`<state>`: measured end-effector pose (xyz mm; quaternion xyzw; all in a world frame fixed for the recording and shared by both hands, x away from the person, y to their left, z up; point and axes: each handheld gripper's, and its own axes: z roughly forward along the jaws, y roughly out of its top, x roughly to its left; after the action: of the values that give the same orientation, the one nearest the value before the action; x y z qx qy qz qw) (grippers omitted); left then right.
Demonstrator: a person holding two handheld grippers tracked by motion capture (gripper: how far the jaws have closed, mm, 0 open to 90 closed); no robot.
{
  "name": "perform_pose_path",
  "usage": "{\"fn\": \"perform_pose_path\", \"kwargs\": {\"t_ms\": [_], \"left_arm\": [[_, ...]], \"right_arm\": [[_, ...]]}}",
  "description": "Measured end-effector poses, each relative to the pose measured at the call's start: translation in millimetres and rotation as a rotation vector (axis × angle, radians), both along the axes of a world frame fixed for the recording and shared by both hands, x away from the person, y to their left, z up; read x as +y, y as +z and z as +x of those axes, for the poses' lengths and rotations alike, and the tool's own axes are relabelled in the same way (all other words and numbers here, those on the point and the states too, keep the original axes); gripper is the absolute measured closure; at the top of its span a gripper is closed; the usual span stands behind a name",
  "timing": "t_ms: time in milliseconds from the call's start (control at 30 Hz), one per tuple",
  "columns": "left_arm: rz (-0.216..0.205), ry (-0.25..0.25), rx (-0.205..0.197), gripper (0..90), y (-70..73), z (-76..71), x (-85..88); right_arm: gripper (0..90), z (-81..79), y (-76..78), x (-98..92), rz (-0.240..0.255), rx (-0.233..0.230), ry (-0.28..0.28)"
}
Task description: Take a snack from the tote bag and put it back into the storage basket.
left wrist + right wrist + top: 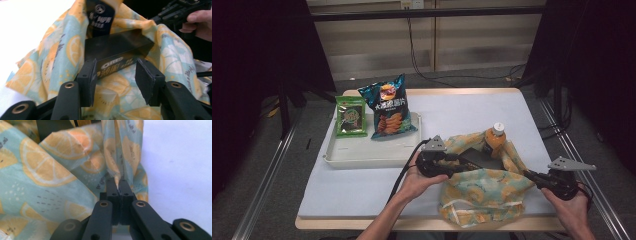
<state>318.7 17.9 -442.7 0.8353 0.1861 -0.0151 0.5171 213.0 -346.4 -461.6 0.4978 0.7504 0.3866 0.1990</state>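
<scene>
Packing approx halfway: dark box (pixel 117 51) lying in mouth of lemon-print bag (pixel 482 192) on bench, left gripper (pixel 116 75) jaws open, off it, right gripper (pixel 118 185) jaws clamped on bag edge; chips (pixel 387 107), green packet (pixel 351 116) waiting in tray (pixel 362 157), bottle (pixel 494 137) beside bag.

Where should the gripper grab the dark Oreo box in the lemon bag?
Probably across the Oreo box at its near end, coming straight in through the bag's open mouth. That end pokes out towards the left gripper, with its narrow width between the open jaws.
</scene>
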Motion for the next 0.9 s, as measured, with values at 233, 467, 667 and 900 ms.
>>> {"fn": "perform_pose_path", "kwargs": {"t_ms": [233, 467, 667, 900], "left_arm": [[-0.018, 0.003, 0.004, 49.8, -3.6, 0.5, -1.1], [-0.038, 0.016, -0.022, 46.7, 10.4, -3.1, 13.8], [-0.076, 0.04, -0.041, 46.2, 20.8, -8.2, 29.0], [-0.074, 0.04, -0.058, 46.3, 28.7, -15.8, 40.6]], "right_arm": [[80.8, 0.6, 7.5, 0.5, 0.063, -0.074, 0.02], [54.9, 2.3, 22.7, 8.9, 0.116, -0.147, 0.035], [42.1, 9.9, 38.2, 15.7, 0.137, -0.191, 0.051], [47.3, 14.0, 53.1, 21.9, 0.157, -0.213, 0.08]]}}
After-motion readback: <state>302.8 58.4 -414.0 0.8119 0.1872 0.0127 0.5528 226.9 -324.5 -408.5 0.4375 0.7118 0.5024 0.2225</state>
